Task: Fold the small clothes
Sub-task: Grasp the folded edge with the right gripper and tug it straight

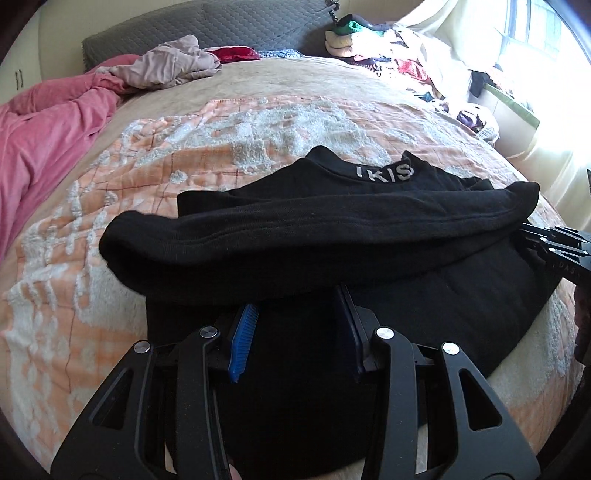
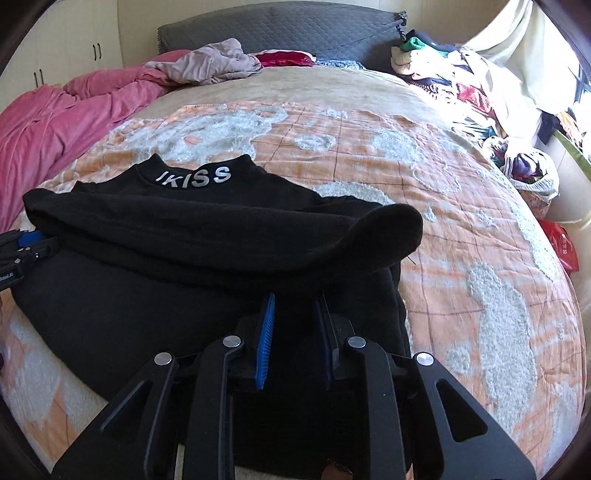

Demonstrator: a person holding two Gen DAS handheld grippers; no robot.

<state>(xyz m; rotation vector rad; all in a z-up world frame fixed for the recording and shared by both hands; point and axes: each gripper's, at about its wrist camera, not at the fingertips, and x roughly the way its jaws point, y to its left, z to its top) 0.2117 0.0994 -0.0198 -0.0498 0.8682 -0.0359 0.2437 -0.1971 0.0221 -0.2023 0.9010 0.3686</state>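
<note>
A black sweater [image 1: 332, 236] lies on the bed [image 1: 258, 129], near its front edge. Its long side runs left to right, and its neck with white letters points toward the gray headboard [image 1: 207, 27]. The bottom part is folded up over the middle. The left gripper [image 1: 293, 306] is wide, over the sweater's near edge, holding nothing. The right gripper [image 2: 295, 306] is narrower, also holding nothing. Lots of orange blanket [image 2: 406, 155] sits bare behind the sweater and to its right.

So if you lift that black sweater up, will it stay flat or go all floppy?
Probably floppy: the black sweater already sags in soft rolled folds. It looks thick-knit, so likely a bit heavy, and unlikely to slip on the fuzzy blanket.
</note>
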